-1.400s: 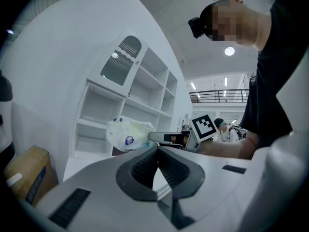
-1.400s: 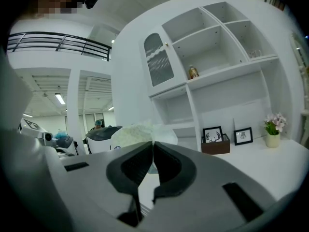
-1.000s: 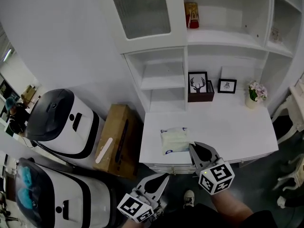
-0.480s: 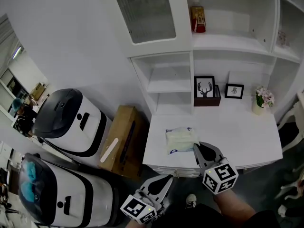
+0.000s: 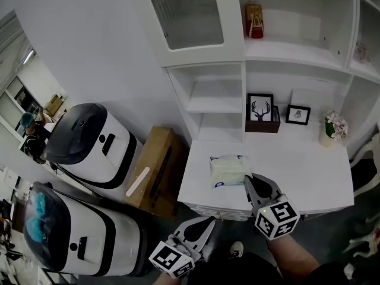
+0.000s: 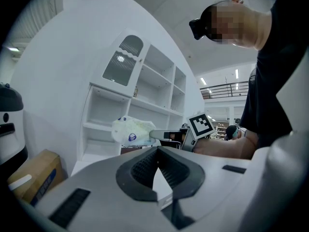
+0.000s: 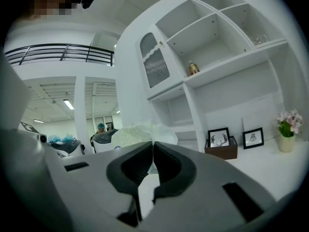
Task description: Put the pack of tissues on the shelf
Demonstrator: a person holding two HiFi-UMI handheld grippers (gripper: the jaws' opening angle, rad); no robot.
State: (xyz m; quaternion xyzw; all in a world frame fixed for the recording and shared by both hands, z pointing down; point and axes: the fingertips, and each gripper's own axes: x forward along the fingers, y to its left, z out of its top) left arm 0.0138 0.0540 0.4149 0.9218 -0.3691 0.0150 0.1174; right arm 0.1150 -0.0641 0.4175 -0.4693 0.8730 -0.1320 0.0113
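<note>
Checking the head view first: the whole picture has slid over the last second as the head moved, yet the right tool (image 5: 249,181) and the pack of tissues (image 5: 227,170) keep the same relation, tips at the pack's near right corner. So the grip has held, I judge, and the carry is only starting. The left tool (image 5: 203,225) hangs low, back from the bench (image 5: 297,174) and well apart from the pack. Ahead of the right tool and up, the shelf (image 5: 208,104) shows empty cubbies. A framed deer picture (image 5: 260,107) stands further ahead, and a bottle (image 5: 254,18) sits far above. Out to the left tool's left are a cardboard box (image 5: 155,170) and two white machines (image 5: 95,141) on the floor.

Left gripper view now: my left tool (image 6: 154,151) has its jaws pressed together with nothing between them. Beyond its tips the pack (image 6: 130,131) hangs off the right tool's end, against the open cubbies. It looks lifted clear of the bench, though I can't swear to that from here.

Right gripper view: jaws pinched on a thin edge of the wrapper, with the pack's bulk (image 7: 140,132) bulging just past the tips. Beyond it to the right lie bare white bench, the pictures and a vase of flowers (image 7: 287,122). To the left a bright open hall runs on, with people far off.
</note>
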